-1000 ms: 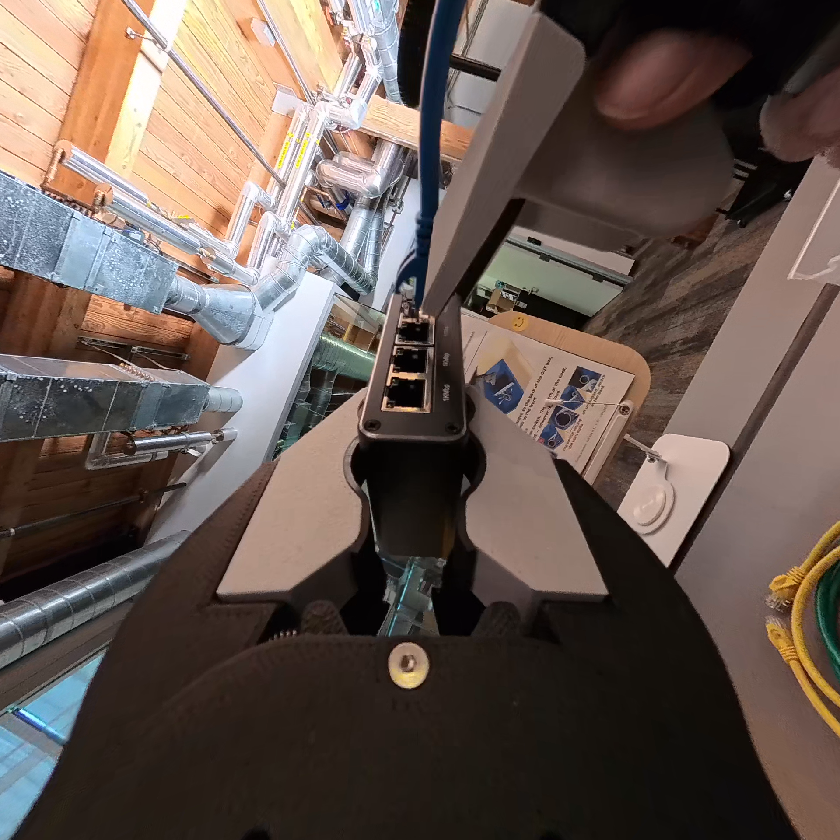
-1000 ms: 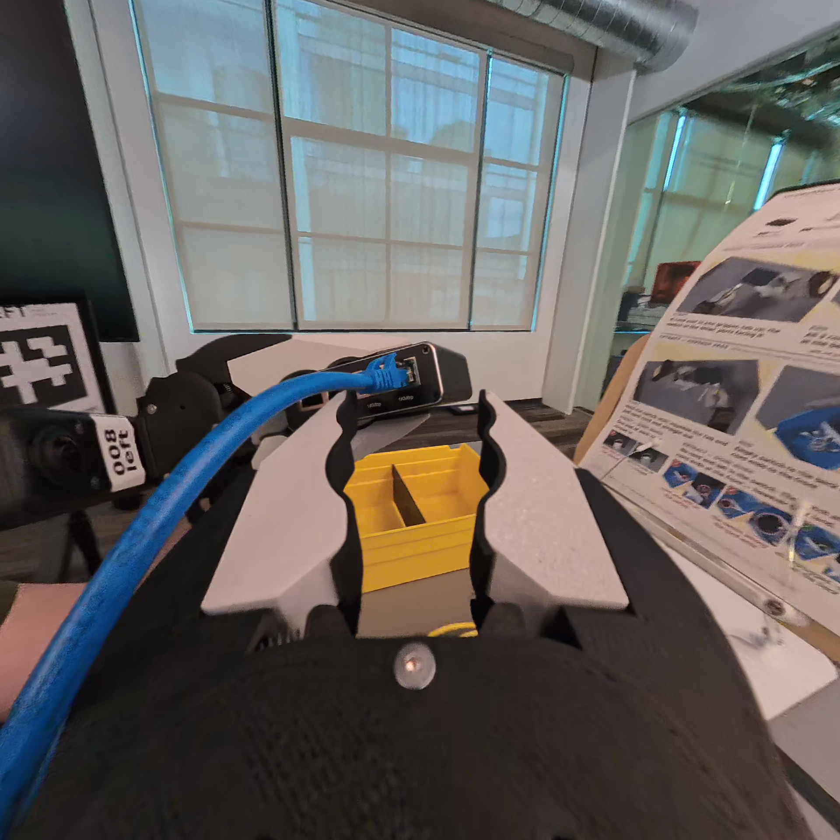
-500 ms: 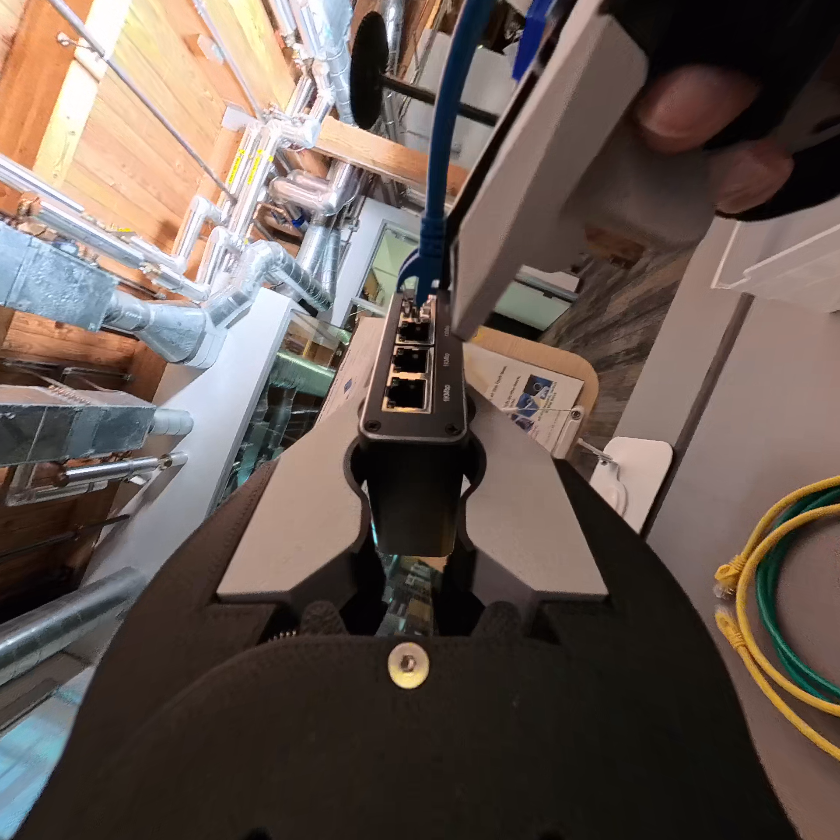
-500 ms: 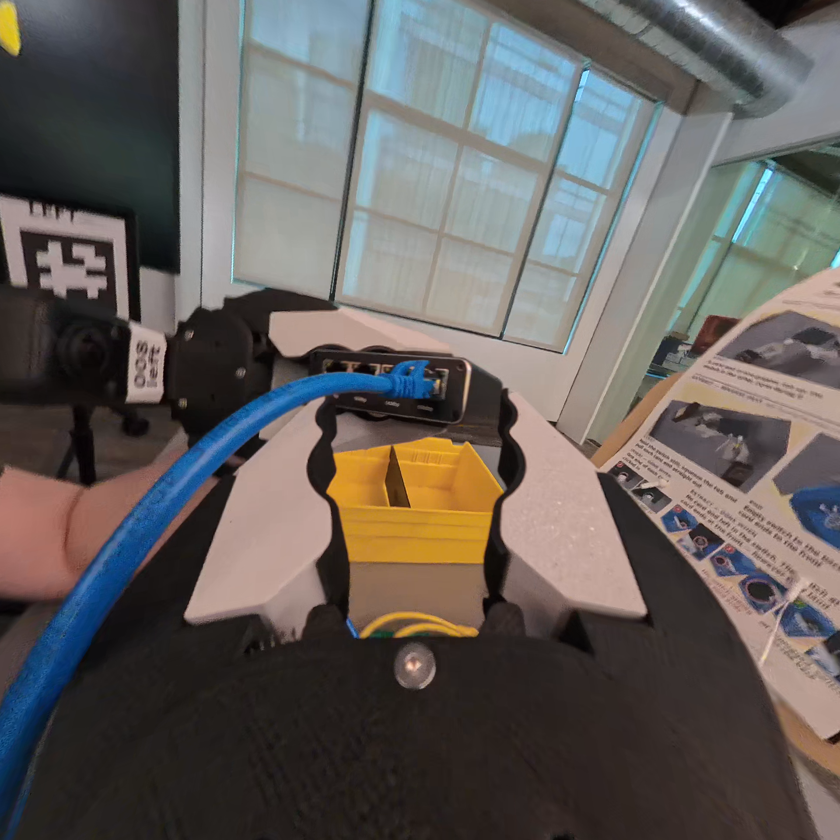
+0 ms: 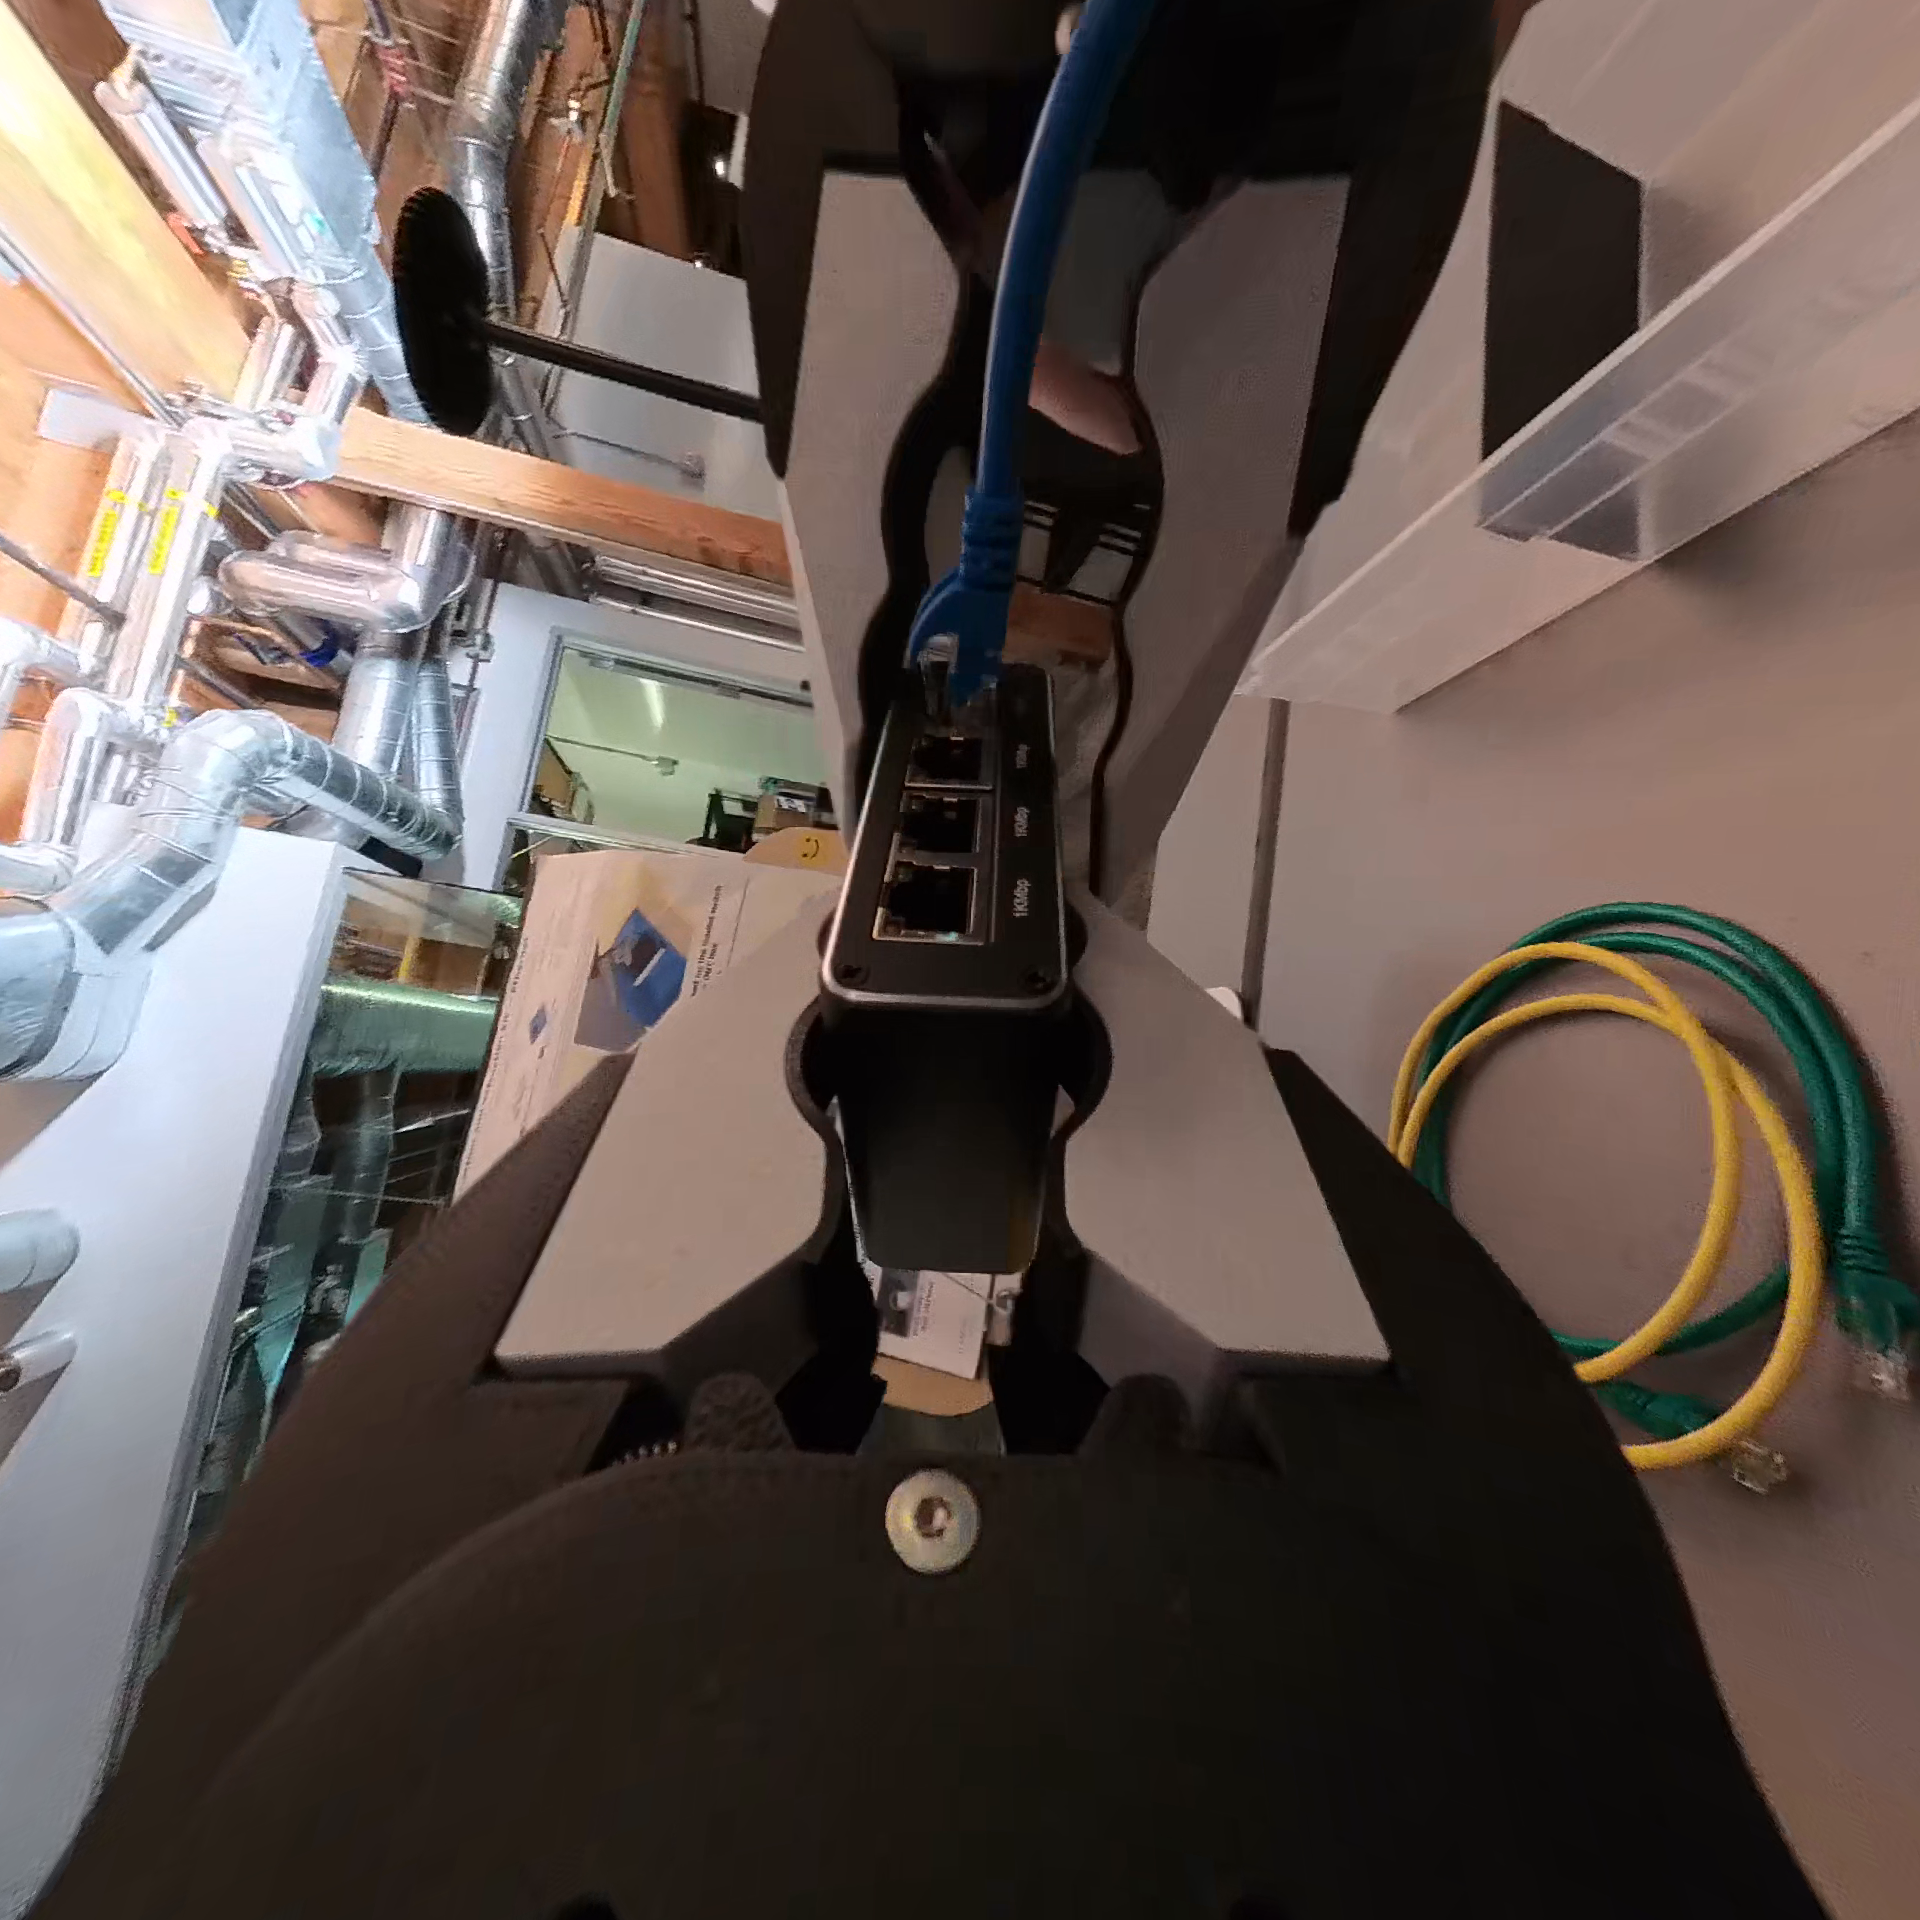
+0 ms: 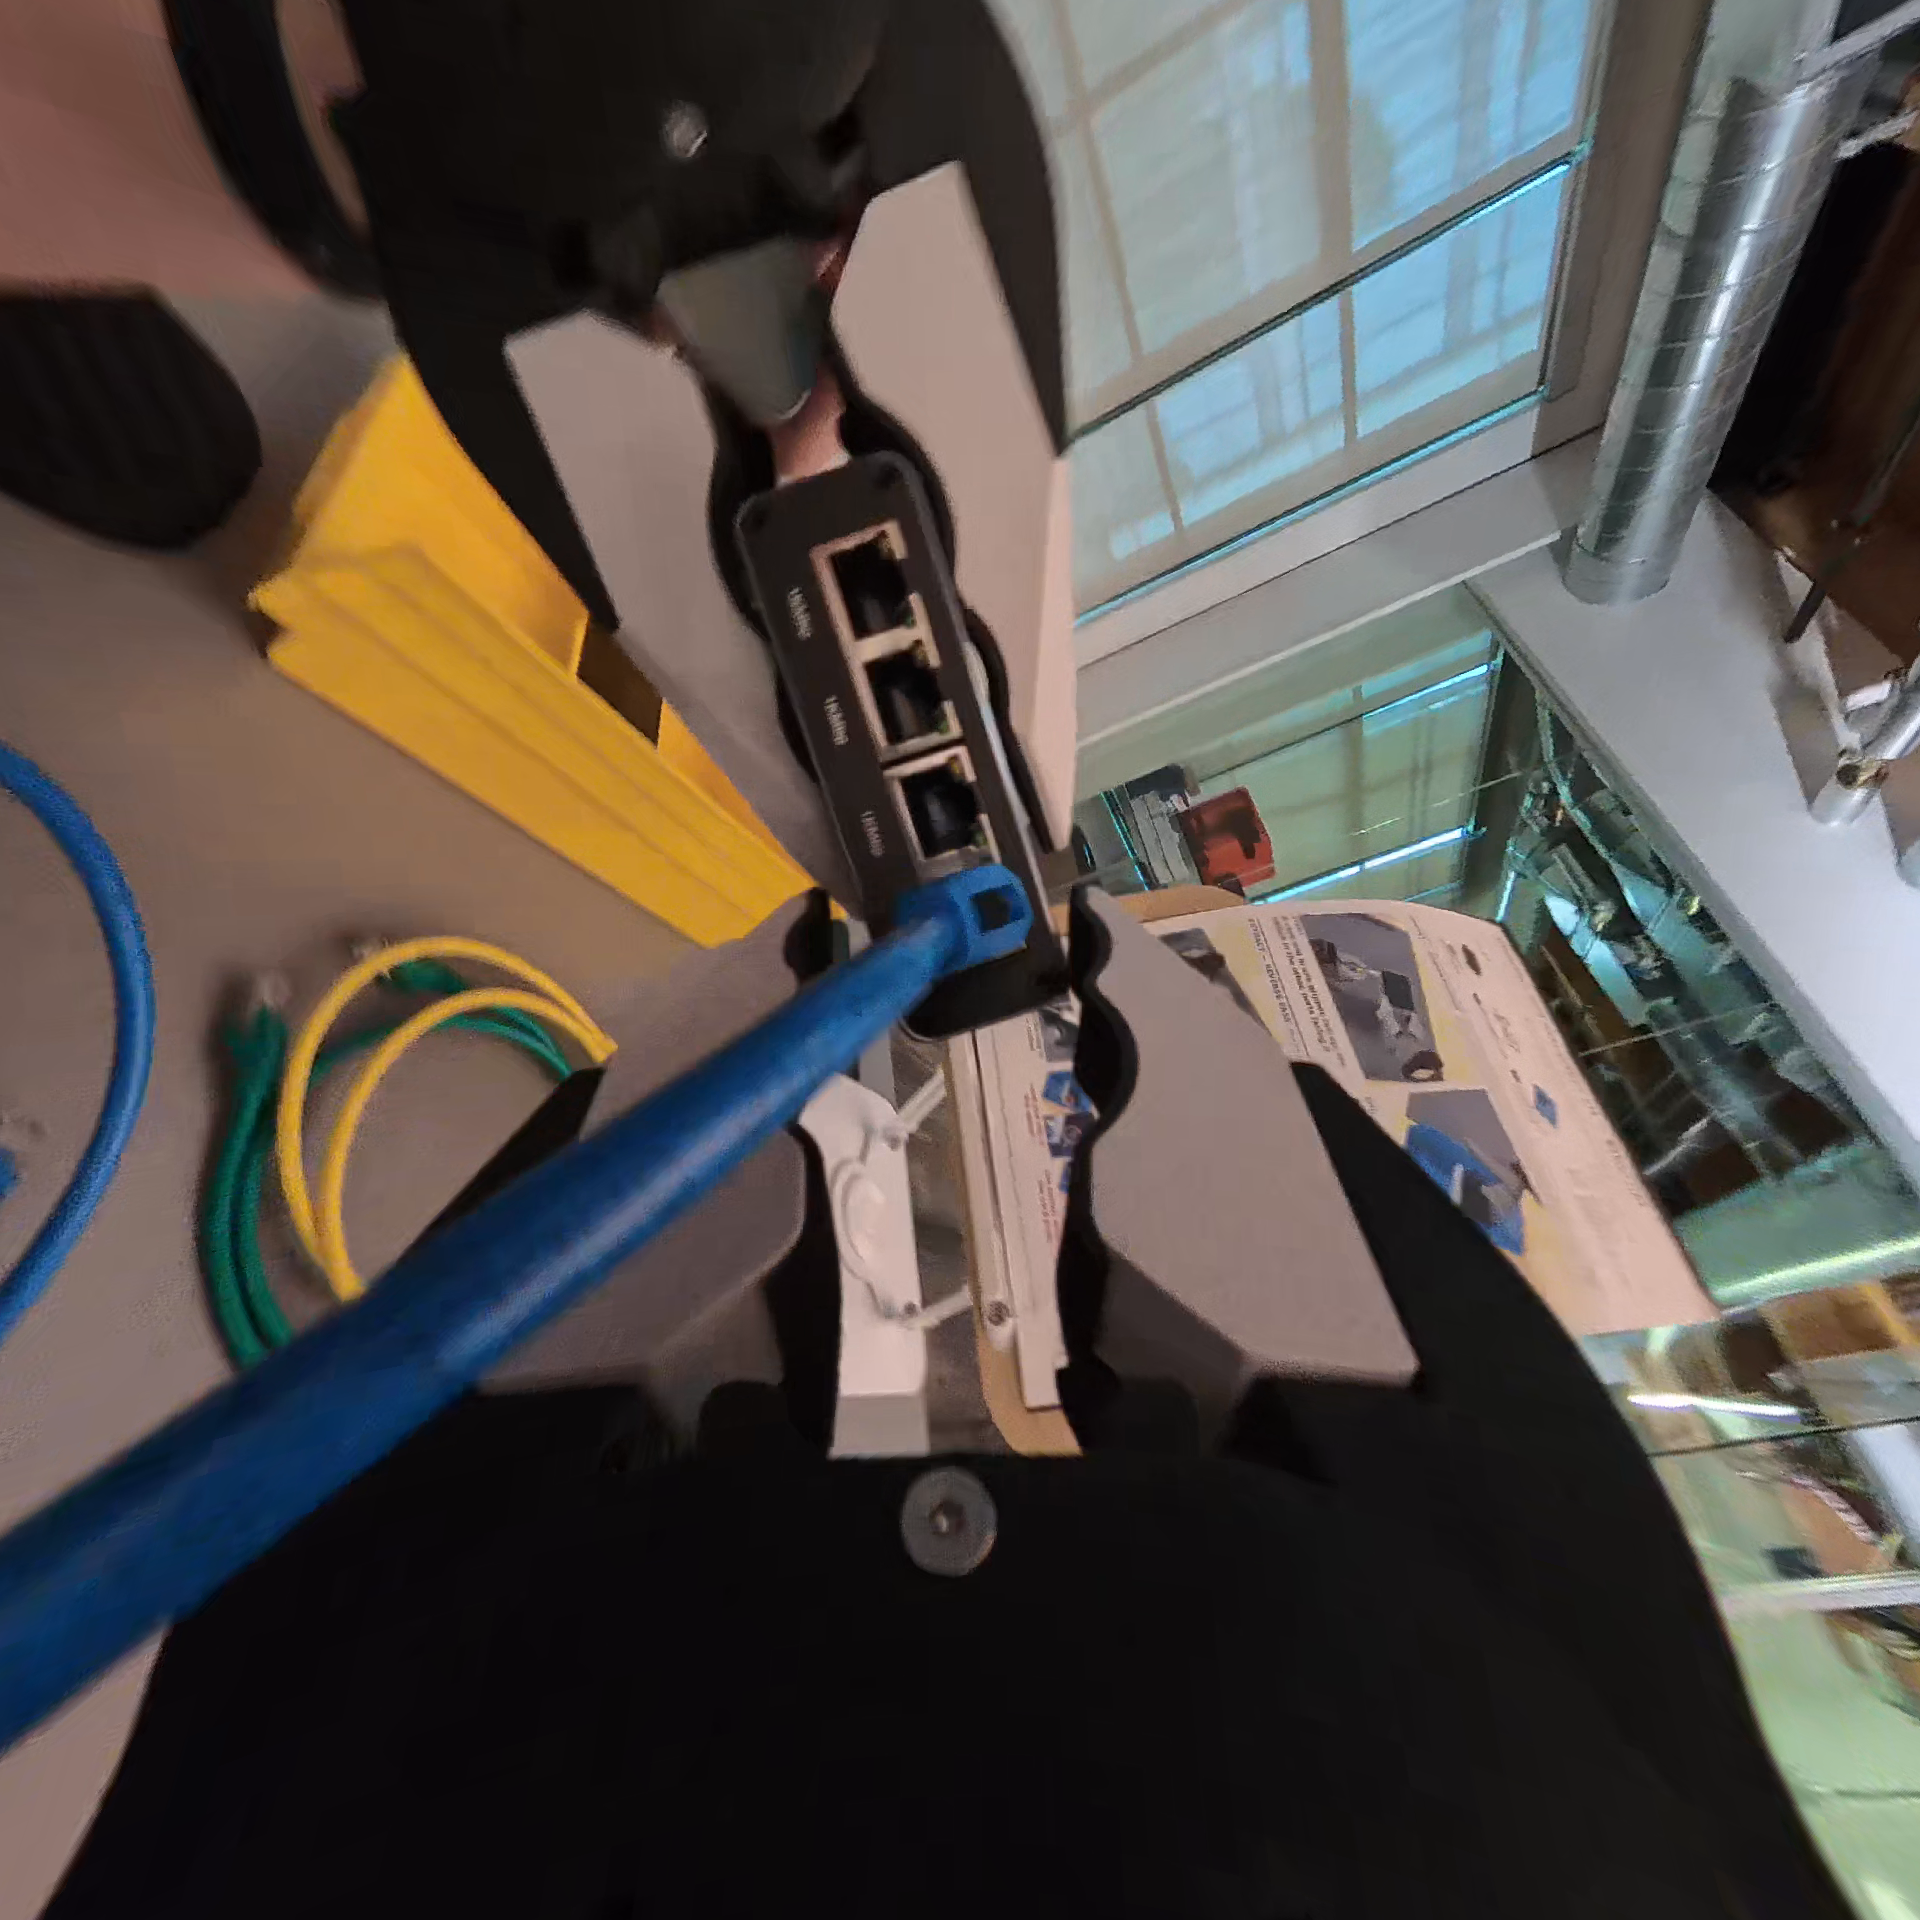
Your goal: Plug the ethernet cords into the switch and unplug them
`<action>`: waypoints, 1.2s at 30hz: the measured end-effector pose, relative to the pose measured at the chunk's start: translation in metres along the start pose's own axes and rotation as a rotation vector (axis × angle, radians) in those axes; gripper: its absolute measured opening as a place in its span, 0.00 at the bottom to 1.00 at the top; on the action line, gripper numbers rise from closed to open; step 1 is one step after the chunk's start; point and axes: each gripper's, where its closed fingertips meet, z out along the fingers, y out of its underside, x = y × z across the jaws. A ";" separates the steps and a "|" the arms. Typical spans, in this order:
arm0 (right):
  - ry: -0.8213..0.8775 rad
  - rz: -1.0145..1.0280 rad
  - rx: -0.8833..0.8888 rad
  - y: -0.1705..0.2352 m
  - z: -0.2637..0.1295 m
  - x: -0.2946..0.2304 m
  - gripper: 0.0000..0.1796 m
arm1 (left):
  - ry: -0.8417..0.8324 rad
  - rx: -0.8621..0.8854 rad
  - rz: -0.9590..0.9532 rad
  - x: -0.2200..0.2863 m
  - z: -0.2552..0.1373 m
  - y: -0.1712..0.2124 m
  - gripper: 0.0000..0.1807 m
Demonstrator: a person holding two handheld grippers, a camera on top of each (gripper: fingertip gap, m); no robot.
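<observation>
My left gripper (image 5: 951, 1049) is shut on the black switch (image 5: 951, 935) and holds it above the grey table. A blue ethernet cord (image 5: 1013, 364) is plugged into the switch's far end port, and three ports show empty. In the right wrist view the switch (image 6: 894, 727) points toward me. The blue plug (image 6: 966, 914) sits at its near end, between the tips of my open right gripper (image 6: 951, 935). The cord (image 6: 623, 1143) lies across that gripper's left finger. Its grey fingers (image 5: 831, 416) straddle the switch's far end in the left wrist view.
Yellow (image 5: 1558, 951) and green (image 5: 1621, 912) cords lie coiled on the table, also in the right wrist view (image 6: 436, 956). A yellow bin (image 6: 468, 675), an instruction sheet (image 6: 1403, 1039) on a stand and a clear acrylic holder (image 5: 1662, 416) are nearby. Less than 4 cm separates the two grippers' tips.
Both grippers have rolled, so the views turned. My right gripper has closed in on the switch's plugged end and now straddles the blue plug. The left gripper still holds the switch.
</observation>
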 end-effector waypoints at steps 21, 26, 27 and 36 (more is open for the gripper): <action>0.368 -0.309 -0.210 0.022 0.011 0.036 0.17 | 0.347 0.272 -1.183 -0.023 0.008 0.023 0.62; 0.361 -0.351 -0.213 0.023 0.016 0.031 0.17 | 0.333 0.333 -1.158 -0.020 0.018 0.014 0.52; 0.365 -0.351 -0.209 0.024 0.016 0.031 0.17 | 0.322 0.335 -1.147 -0.021 0.019 0.013 0.49; 0.432 -0.261 -0.175 0.029 0.013 0.043 0.22 | 0.127 0.307 -1.000 -0.034 0.020 0.012 0.48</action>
